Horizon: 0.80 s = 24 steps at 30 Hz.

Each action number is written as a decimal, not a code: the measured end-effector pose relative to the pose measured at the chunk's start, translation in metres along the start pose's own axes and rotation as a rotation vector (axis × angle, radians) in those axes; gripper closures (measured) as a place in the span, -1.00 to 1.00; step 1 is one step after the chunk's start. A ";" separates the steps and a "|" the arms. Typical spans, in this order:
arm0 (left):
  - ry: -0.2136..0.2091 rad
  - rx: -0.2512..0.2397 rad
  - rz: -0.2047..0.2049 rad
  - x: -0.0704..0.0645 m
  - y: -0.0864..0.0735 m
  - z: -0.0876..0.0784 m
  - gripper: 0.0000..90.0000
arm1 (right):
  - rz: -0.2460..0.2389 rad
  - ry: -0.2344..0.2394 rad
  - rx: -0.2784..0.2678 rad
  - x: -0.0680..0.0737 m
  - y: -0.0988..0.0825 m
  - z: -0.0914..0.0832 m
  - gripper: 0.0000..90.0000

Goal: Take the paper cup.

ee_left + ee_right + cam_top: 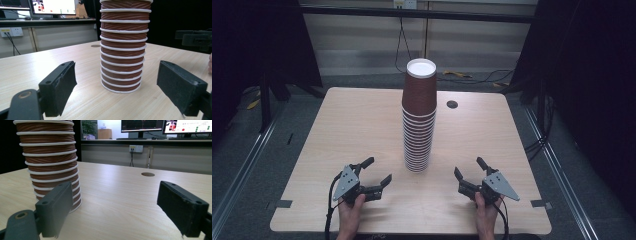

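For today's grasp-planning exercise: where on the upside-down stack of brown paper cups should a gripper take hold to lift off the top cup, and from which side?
Grip the top cup of the stack on its ribbed brown wall, just above its white rim, jaws level, coming from the near side. The exposed wall is tall there; lower cups show only narrow bands.

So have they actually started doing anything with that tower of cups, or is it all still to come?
Nothing looks done yet: the stack of brown paper cups stands upside down as one tower in the middle of the table. In hand: the left gripper and right gripper rest near the table's front edge, jaws open, empty, either side of the stack. Whatever handling the cups need seems wholly ahead.
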<state>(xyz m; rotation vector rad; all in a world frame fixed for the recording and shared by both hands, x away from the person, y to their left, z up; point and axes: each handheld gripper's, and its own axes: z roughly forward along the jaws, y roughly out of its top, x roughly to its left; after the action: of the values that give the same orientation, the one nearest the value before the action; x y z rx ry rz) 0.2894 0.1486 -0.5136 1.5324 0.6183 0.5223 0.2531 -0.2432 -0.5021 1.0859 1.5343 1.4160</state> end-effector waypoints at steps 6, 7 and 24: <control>0.003 0.011 0.038 0.000 0.000 -0.001 -0.66 | -0.003 0.003 0.006 0.000 0.000 0.001 -0.71; 0.003 0.011 0.038 0.000 0.000 -0.001 -0.66 | -0.003 0.003 0.006 0.000 0.000 0.001 -0.71; 0.046 -0.055 0.008 -0.004 -0.002 -0.004 -0.65 | -0.003 0.072 0.073 0.002 0.007 0.004 -0.72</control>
<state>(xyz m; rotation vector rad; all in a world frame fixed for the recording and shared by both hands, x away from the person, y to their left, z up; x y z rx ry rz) 0.2840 0.1490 -0.5156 1.4746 0.6286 0.5776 0.2565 -0.2400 -0.4954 1.0863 1.6488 1.4206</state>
